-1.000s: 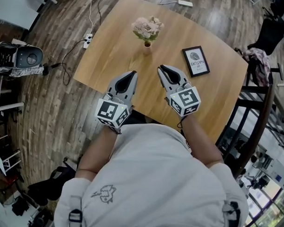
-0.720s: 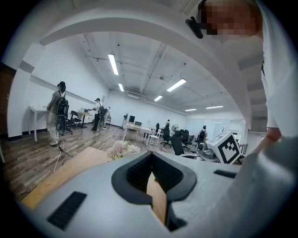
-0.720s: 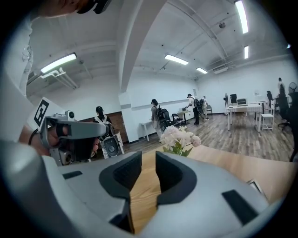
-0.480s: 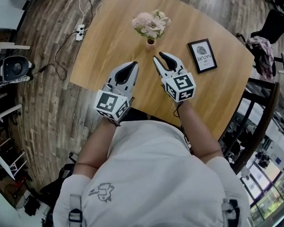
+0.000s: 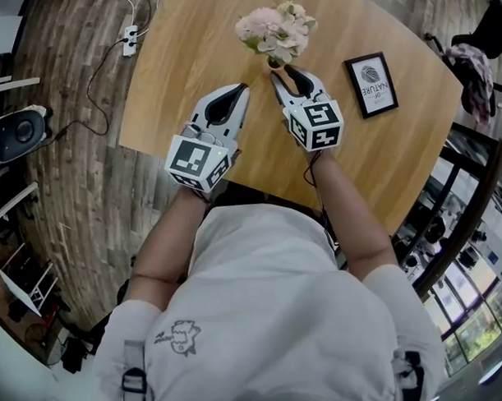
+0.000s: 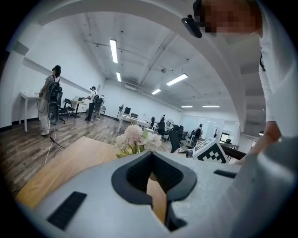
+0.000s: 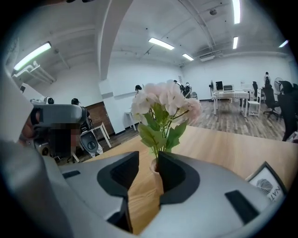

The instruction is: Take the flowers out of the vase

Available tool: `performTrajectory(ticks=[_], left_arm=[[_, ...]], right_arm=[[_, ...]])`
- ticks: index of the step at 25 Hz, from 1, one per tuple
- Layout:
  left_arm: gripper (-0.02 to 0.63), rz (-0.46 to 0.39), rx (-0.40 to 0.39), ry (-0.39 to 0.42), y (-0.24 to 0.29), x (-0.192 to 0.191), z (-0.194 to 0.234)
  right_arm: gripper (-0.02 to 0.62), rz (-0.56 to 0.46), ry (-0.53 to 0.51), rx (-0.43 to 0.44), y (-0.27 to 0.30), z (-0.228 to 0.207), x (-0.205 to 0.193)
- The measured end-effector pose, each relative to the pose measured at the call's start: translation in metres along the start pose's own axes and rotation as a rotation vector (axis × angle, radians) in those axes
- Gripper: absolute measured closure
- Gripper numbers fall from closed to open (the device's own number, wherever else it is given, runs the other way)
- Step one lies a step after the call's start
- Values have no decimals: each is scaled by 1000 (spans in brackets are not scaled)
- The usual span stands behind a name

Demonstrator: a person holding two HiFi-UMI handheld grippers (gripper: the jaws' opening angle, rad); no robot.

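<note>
My left gripper (image 5: 241, 90) is hanging clenched and empty over the near table (image 5: 181, 78). My right gripper (image 5: 290, 74) is opening its jaws just short of the vase (image 5: 275, 63), gripping nothing. The flowers (image 5: 277, 28) are sitting in it, so the lifting is all waiting to be done.

Head view, lower half: the person wears a pale grey short-sleeved T-shirt (image 5: 280, 320) with a small dark line-drawn emblem (image 5: 178, 336) at lower left, and a grey strap with a black buckle (image 5: 132, 382) at each bottom corner. Centre of frame: the left gripper (image 5: 242, 89) and right gripper (image 5: 285, 72) are light grey, beak-shaped shells lined with black pads, and each carries at its rear a white cube (image 5: 197, 163) printed with black square markers. The right gripper's jaws are opening, with the vase (image 7: 154, 168) visible through the gap between them.
</note>
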State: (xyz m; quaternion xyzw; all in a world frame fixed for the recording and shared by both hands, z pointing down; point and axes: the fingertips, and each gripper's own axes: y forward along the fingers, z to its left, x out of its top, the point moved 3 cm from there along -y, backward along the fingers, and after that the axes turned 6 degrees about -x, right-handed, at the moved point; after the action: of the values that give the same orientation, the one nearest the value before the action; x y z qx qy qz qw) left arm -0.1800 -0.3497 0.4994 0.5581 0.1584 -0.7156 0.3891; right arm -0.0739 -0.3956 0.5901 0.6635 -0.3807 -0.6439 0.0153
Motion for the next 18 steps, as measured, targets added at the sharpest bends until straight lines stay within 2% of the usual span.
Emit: performTrajectory(ticks=[12,18], left_arm=[[601,54,-34,-26,22,-21,30],[601,66,-34,-38,23,-26,34]], right_arm=[[457,62,-20,-63,44,-12,-15],[505,57,-43,-77,51,-13,-11]])
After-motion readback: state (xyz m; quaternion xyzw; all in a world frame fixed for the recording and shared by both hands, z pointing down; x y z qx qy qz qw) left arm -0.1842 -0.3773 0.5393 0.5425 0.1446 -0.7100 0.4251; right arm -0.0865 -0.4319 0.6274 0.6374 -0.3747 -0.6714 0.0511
